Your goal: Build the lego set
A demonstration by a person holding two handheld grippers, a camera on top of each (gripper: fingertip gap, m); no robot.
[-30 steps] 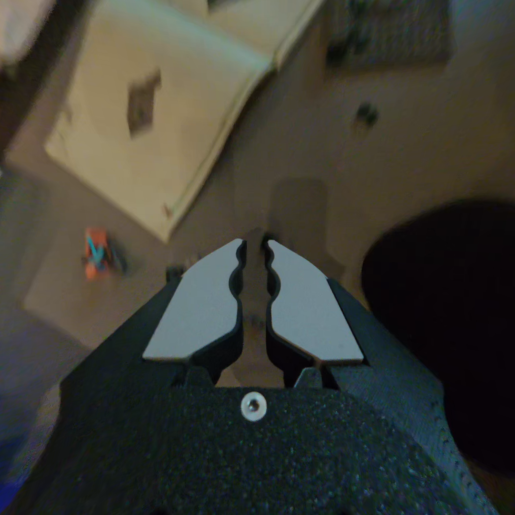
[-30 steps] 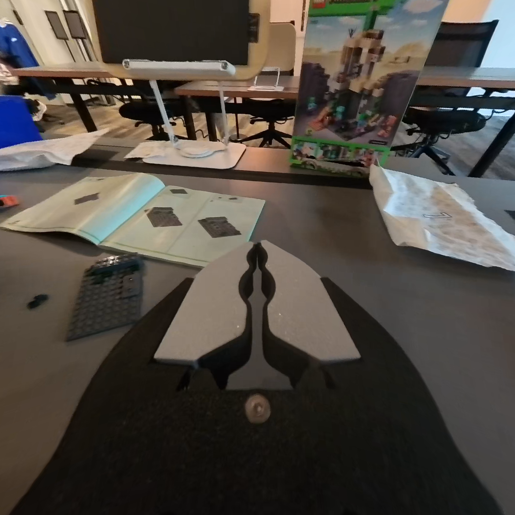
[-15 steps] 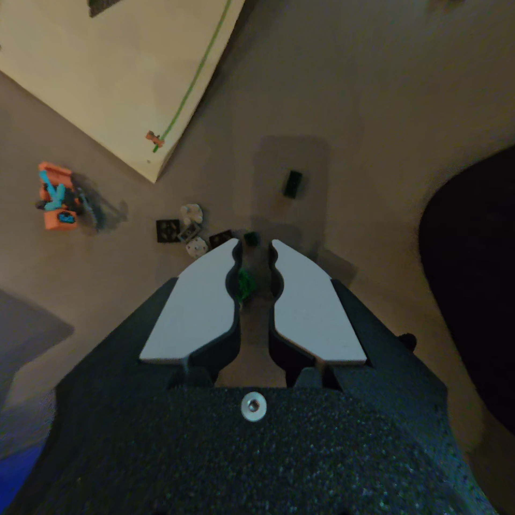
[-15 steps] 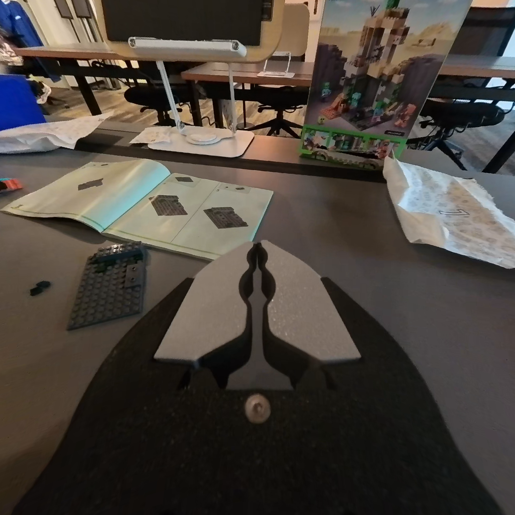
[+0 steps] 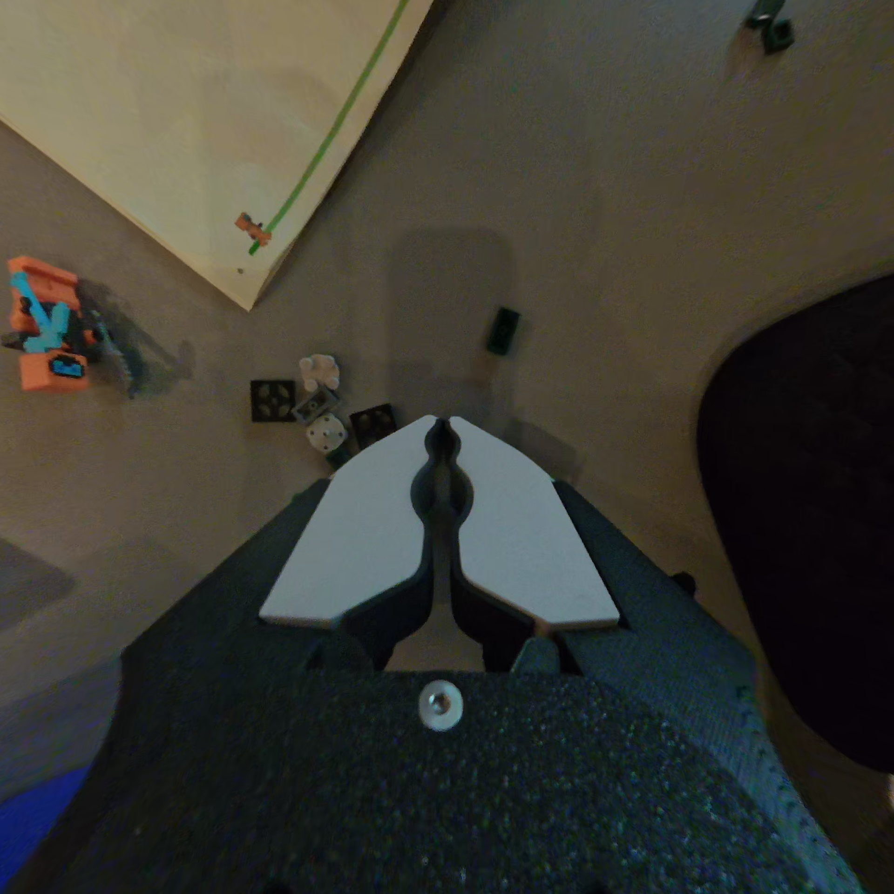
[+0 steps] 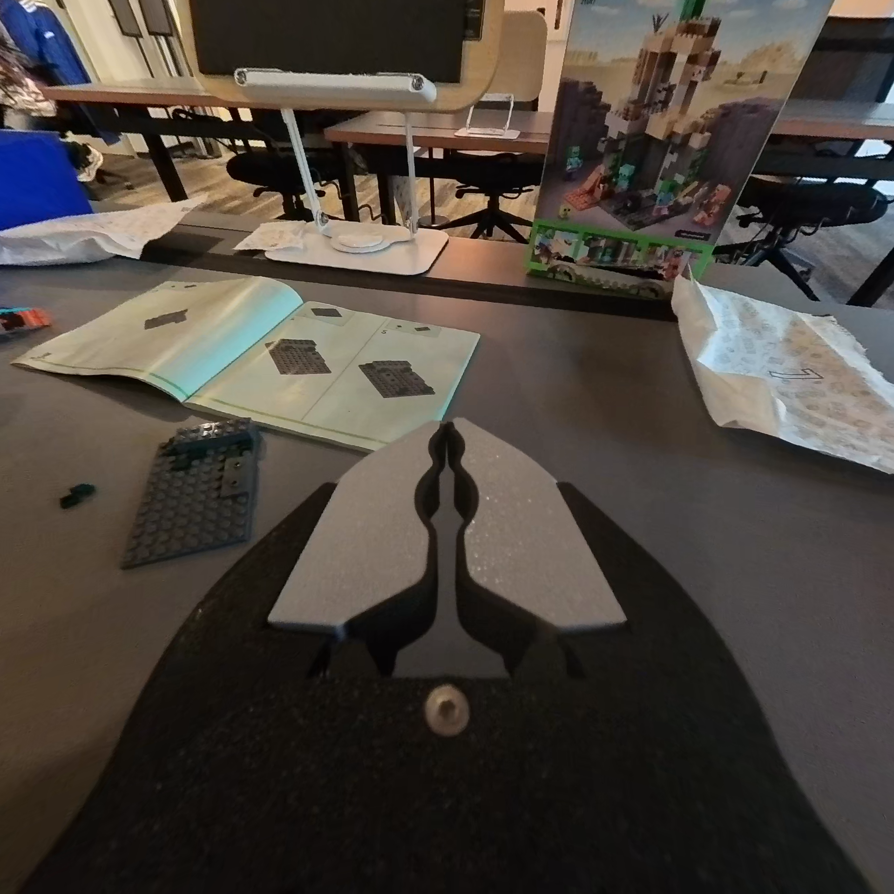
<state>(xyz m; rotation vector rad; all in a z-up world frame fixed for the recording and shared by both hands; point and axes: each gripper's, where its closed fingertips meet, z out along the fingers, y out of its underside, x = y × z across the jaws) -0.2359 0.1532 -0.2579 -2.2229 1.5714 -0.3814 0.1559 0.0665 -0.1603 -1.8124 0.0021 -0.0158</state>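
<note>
Two views share one grey table. From the left wrist view, looking straight down, an orange and blue lego figure lies at the far left, then a corner of the open instruction booklet, then a small cluster of loose pieces, black, grey and white, just beside the tips of the left tongs. Those tips are pressed together; whether they pinch anything cannot be told. A single dark piece lies apart beyond them.

From the right wrist view, a crumpled white bag sits far left, a small dark piece lies on bare table, and a dark grey baseplate with a few pieces on it rests near the booklet's front edge. The right tongs hover above the table, tips touching with nothing between them. Behind the booklet stands a white lamp base, further right the upright lego box, and a torn paper bag at the far right. Beyond are long desks and black office chairs on a wood floor.
</note>
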